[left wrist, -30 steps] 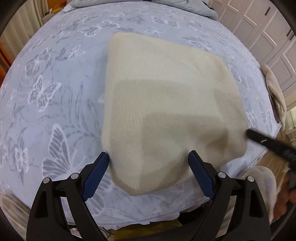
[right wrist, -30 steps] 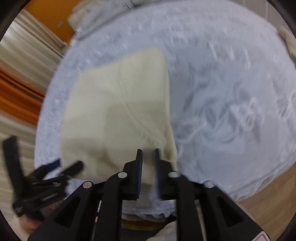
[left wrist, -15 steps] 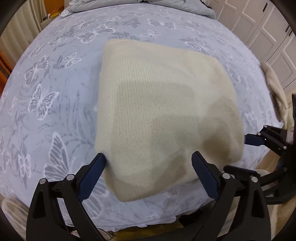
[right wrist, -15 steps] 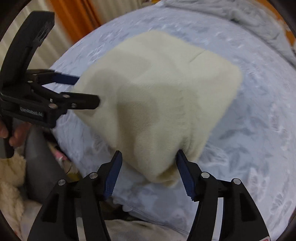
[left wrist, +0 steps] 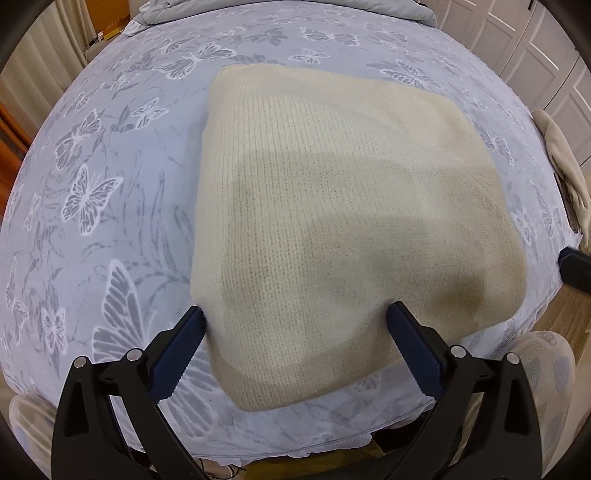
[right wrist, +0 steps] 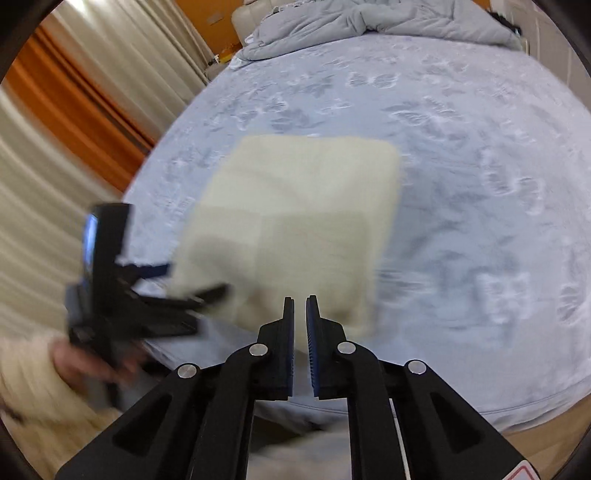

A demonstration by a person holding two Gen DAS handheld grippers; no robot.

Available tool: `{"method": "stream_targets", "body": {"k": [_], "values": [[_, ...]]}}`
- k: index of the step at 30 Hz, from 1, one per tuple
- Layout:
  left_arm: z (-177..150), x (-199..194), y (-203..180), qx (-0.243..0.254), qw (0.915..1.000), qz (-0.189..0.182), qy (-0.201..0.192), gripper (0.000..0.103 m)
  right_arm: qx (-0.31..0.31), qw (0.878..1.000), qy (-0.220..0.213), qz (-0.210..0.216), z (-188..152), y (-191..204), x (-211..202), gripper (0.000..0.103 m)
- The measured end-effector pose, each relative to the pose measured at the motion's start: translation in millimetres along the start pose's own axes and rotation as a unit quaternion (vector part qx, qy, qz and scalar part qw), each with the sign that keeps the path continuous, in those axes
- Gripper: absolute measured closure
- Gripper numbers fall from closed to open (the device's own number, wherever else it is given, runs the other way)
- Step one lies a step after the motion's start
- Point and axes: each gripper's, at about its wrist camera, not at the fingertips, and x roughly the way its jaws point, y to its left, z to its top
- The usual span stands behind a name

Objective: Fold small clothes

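A folded cream knit garment (left wrist: pixel 343 206) lies flat on the butterfly-print bed sheet (left wrist: pixel 92 184), its near corner close to the bed's front edge. My left gripper (left wrist: pixel 295 312) straddles that corner, its jaws wide and still opening, the blue pads beside the knit rather than pressing it. In the right wrist view, blurred by motion, the garment (right wrist: pixel 306 206) is a neat rectangle. My right gripper (right wrist: pixel 301 300) hovers above its near edge with the jaws closing to a narrow slit and nothing between them. The left gripper (right wrist: pixel 192 278) shows at that view's left, held by a hand (right wrist: pixel 85 365).
A rumpled grey duvet (right wrist: pixel 369 26) lies at the head of the bed. A beige cloth (left wrist: pixel 565 166) hangs over the bed's right edge, with white cupboard doors (left wrist: pixel 535 48) behind. Curtains (right wrist: pixel 55 184) stand on the left, and wooden floor shows past the bed's near corner.
My right gripper let go of the garment's corner, drew back and up, rolled, and closed to a slit. The left jaws widened slightly around the near corner. The garment now lies flat.
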Motion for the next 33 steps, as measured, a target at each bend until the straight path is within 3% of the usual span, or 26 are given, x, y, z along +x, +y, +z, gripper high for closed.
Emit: {"method": "stream_targets", "body": {"k": [2, 4, 6, 10, 12, 13, 14, 15, 16, 18, 20, 23, 25, 27, 28, 29, 30, 33], "values": [[0, 0, 0, 0.002, 1.0, 0.0, 0.0, 0.007, 0.003, 1.0, 0.019, -0.019, 2, 12, 23, 0.096], [-1, 1, 1, 0.003, 1.0, 0.0, 0.002, 0.007, 0.016, 0.991, 0.088, -0.104, -2, 1, 68, 0.103], [-3, 7, 1, 0.004, 0.9999, -0.001, 0.013, 0.007, 0.05, 0.988, 0.114, -0.095, -7, -15, 89, 0.103], [-8, 3, 13, -0.033, 0.9987, -0.037, 0.015, 0.007, 0.091, 0.99, 0.082, -0.067, -1, -15, 62, 0.103], [-8, -11, 22, -0.054, 0.9955, -0.077, -0.006, 0.007, 0.119, 0.992, 0.033, -0.042, -2, -22, 37, 0.094], [-8, -19, 27, -0.062, 0.9932, -0.097, -0.021, 0.007, 0.132, 0.991, 0.012, -0.034, -3, -26, 28, 0.072], [-7, -23, 30, -0.069, 0.9912, -0.108, -0.03, 0.007, 0.15, 0.988, -0.015, -0.042, -6, -33, 19, 0.031], [-2, -26, 37, -0.085, 0.9875, -0.125, -0.042, 0.005, 0.16, 0.985, -0.03, -0.064, -7, -39, 16, 0.019], [1, -25, 41, -0.095, 0.9857, -0.133, -0.042, 0.005, 0.166, 0.982, -0.034, -0.078, -9, -42, 16, 0.017], [13, -10, 50, -0.122, 0.9825, -0.139, -0.023, 0.005, 0.182, 0.981, -0.02, -0.059, -3, -53, 31, 0.017], [25, 10, 58, -0.147, 0.9803, -0.132, 0.0, 0.005, 0.214, 0.977, -0.003, -0.006, 7, -69, 51, 0.017], [33, 45, 72, -0.204, 0.9591, -0.19, 0.045, 0.005, 0.239, 0.97, 0.032, 0.042, 14, -71, 93, 0.014], [33, 61, 78, -0.239, 0.9421, -0.226, 0.066, 0.005, 0.236, 0.971, 0.026, 0.033, 20, -70, 109, 0.015], [33, 64, 77, -0.242, 0.938, -0.238, 0.07, 0.007, 0.24, 0.97, 0.01, 0.039, 23, -67, 115, 0.032], [33, 61, 75, -0.236, 0.9397, -0.238, 0.07, 0.01, 0.245, 0.968, 0.008, 0.048, 24, -67, 113, 0.051], [34, 56, 72, -0.228, 0.9425, -0.235, 0.066, 0.018, 0.254, 0.965, 0.003, 0.062, 24, -67, 107, 0.062], [34, 48, 70, -0.221, 0.9444, -0.236, 0.062, 0.027, 0.258, 0.963, -0.003, 0.072, 25, -65, 100, 0.064], [25, 22, 69, -0.216, 0.941, -0.253, 0.06, 0.034, 0.237, 0.969, -0.012, 0.071, 26, -47, 78, 0.068]]}}
